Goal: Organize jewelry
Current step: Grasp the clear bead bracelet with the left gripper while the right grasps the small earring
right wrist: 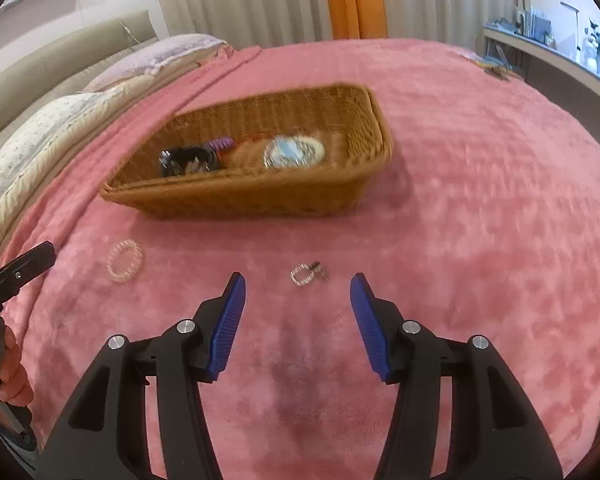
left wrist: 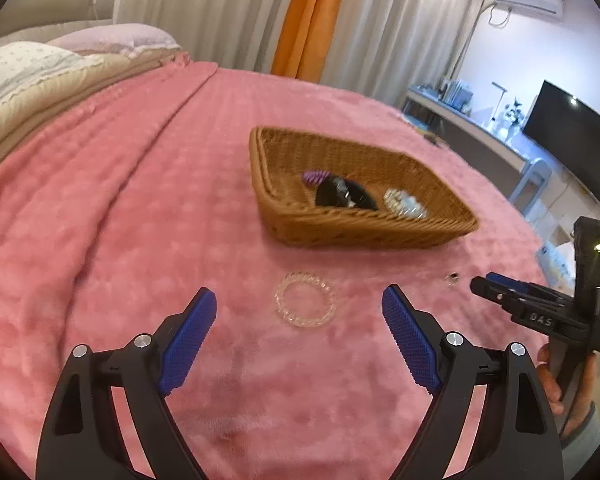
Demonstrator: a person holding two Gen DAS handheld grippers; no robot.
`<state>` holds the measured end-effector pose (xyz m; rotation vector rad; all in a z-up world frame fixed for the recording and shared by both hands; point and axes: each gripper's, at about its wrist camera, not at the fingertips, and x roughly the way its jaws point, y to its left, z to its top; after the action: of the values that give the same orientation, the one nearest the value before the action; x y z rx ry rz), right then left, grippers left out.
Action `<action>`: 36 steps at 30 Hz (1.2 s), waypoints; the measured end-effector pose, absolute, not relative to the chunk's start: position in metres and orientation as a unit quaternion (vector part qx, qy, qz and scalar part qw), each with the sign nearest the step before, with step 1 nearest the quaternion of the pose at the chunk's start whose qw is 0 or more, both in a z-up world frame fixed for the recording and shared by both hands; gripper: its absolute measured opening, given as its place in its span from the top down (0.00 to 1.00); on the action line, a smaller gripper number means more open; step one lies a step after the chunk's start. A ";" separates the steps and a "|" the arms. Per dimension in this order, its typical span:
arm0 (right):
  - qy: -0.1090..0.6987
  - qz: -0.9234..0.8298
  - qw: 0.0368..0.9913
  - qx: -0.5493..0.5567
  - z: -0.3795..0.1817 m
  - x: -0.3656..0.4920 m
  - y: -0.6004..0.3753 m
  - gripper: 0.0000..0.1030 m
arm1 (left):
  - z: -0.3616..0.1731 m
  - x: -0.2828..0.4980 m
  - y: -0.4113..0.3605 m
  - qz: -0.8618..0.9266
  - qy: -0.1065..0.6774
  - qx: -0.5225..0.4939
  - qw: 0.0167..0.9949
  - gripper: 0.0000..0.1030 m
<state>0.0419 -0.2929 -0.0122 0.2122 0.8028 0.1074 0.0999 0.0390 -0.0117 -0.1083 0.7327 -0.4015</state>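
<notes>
A clear beaded bracelet (left wrist: 305, 300) lies on the pink blanket just ahead of my open, empty left gripper (left wrist: 300, 304); it also shows in the right wrist view (right wrist: 125, 260). A small sparkly ring or earring (right wrist: 306, 273) lies just ahead of my open, empty right gripper (right wrist: 298, 288); it shows small in the left wrist view (left wrist: 452, 278). A wicker basket (left wrist: 452, 232) beyond them holds a purple hair tie (left wrist: 314, 177), a black item (left wrist: 342, 194) and a clear blue-white bracelet (left wrist: 404, 203). The basket (right wrist: 244, 196) also shows in the right wrist view.
The pink blanket (left wrist: 140, 200) covers a bed with pillows (left wrist: 28, 68) at the far left. Curtains stand behind. A desk (left wrist: 480, 128) and a dark screen (left wrist: 572, 140) are at the right, past the bed edge.
</notes>
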 end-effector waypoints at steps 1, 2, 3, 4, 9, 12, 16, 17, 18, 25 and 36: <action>0.393 0.053 0.912 0.103 -0.015 0.043 -0.293 0.50 | -0.015 0.103 0.038 -0.192 0.360 -0.052 0.912 0.21; 0.394 0.053 0.912 0.101 -0.017 0.043 -0.293 0.50 | -0.019 0.107 0.037 -0.189 0.365 -0.052 0.910 0.23; 0.395 0.055 0.912 0.100 -0.019 0.043 -0.292 0.50 | -0.022 0.111 0.035 -0.186 0.371 -0.050 0.909 0.24; 0.396 0.056 0.911 0.097 -0.020 0.044 -0.291 0.50 | -0.026 0.115 0.033 -0.180 0.379 -0.043 0.907 0.29; 0.416 0.050 0.903 0.093 -0.026 0.053 -0.291 0.54 | -0.035 0.138 0.027 -0.169 0.402 -0.034 0.899 0.33; 0.428 0.053 0.896 0.103 -0.029 0.061 -0.294 0.62 | -0.041 0.139 0.026 -0.175 0.407 -0.034 0.896 0.35; 0.431 0.054 0.896 0.091 -0.027 0.071 -0.293 0.65 | -0.047 0.140 0.026 -0.181 0.413 -0.039 0.892 0.42; 0.431 0.055 0.897 0.086 -0.026 0.073 -0.291 0.65 | -0.048 0.140 0.026 -0.181 0.413 -0.040 0.891 0.42; 0.431 0.055 0.897 0.077 -0.025 0.076 -0.289 0.65 | -0.049 0.139 0.024 -0.181 0.414 -0.040 0.891 0.42; 0.434 0.054 0.897 0.068 -0.030 0.089 -0.286 0.69 | -0.053 0.139 0.018 -0.187 0.414 -0.027 0.891 0.43; 0.421 0.068 0.903 0.052 -0.028 0.078 -0.280 0.91 | -0.055 0.140 0.015 -0.185 0.419 -0.018 0.889 0.56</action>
<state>0.0776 -0.2796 -0.0284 0.1065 0.8714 0.1408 0.1400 0.0146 -0.0549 -0.0377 0.8702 -0.3846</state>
